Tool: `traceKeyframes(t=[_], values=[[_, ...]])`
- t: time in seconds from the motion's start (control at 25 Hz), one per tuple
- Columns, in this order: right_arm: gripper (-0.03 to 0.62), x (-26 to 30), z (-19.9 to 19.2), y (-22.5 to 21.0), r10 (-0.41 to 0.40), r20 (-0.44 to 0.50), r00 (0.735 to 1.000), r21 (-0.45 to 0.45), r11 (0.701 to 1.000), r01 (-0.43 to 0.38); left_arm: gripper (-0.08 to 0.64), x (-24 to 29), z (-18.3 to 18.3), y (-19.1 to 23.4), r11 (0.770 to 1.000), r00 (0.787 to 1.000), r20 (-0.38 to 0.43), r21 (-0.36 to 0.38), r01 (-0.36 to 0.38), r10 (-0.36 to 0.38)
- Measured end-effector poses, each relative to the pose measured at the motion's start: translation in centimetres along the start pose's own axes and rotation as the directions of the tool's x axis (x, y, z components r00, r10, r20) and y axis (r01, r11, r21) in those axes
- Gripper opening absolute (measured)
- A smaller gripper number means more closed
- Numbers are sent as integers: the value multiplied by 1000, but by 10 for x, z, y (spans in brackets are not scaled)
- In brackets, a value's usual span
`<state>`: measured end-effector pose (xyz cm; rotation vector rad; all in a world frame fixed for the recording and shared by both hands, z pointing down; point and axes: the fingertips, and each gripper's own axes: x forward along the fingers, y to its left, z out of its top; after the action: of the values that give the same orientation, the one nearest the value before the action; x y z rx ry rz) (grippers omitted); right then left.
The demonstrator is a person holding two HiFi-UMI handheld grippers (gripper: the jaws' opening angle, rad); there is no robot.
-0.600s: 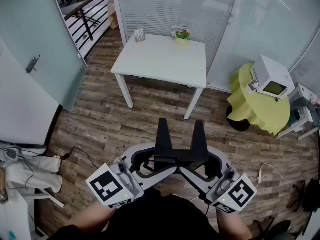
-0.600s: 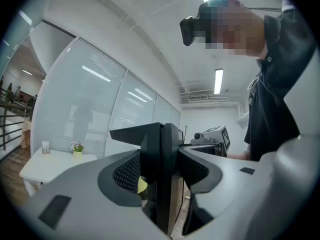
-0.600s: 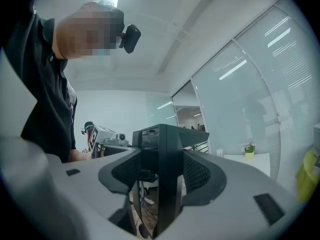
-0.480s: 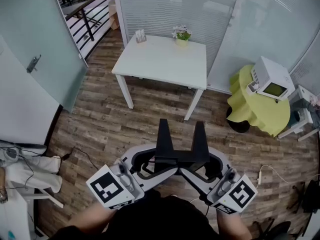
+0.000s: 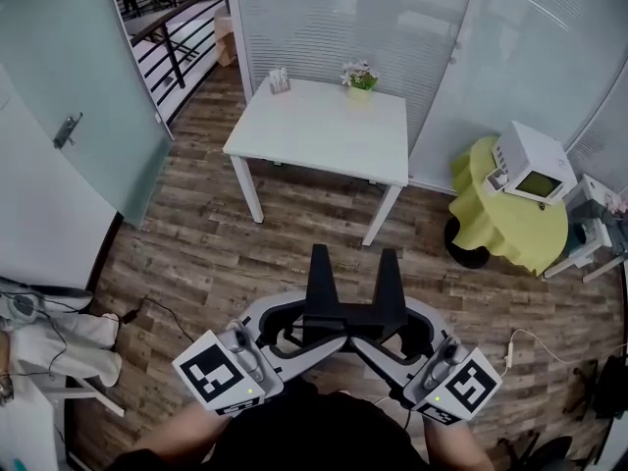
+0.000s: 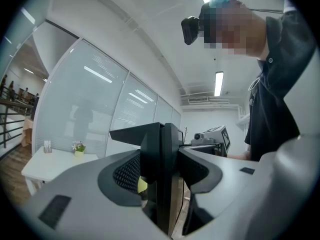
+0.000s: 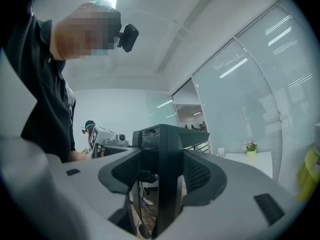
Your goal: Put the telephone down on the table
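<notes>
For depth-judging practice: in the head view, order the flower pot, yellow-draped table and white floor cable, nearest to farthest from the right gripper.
1. White floor cable, just right.
2. Yellow-draped table, ahead right.
3. Flower pot, far edge of white table.

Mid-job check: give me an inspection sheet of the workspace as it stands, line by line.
Surface: white table ahead, mostly bare, across the wooden floor.
Job's things: black telephone held off the floor, not yet on the table.
Clutter: flower pot and small holder at the table's far edge.
Grippers: left gripper and right gripper both clamp the telephone, one from each side.
Cables: black cable on the floor at left, white cable at right.
Surroundings: glass door left; yellow-green table with white appliance right.
</notes>
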<state>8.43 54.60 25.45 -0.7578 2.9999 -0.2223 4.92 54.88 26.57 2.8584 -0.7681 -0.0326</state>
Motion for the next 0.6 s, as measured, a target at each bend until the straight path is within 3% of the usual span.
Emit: traceKeyframes(t=[0.6], values=[[265,71,-12,1,-40,-18,999,-12,999,40,232,-38,-1,62,999,999,2,-6,43,-43]])
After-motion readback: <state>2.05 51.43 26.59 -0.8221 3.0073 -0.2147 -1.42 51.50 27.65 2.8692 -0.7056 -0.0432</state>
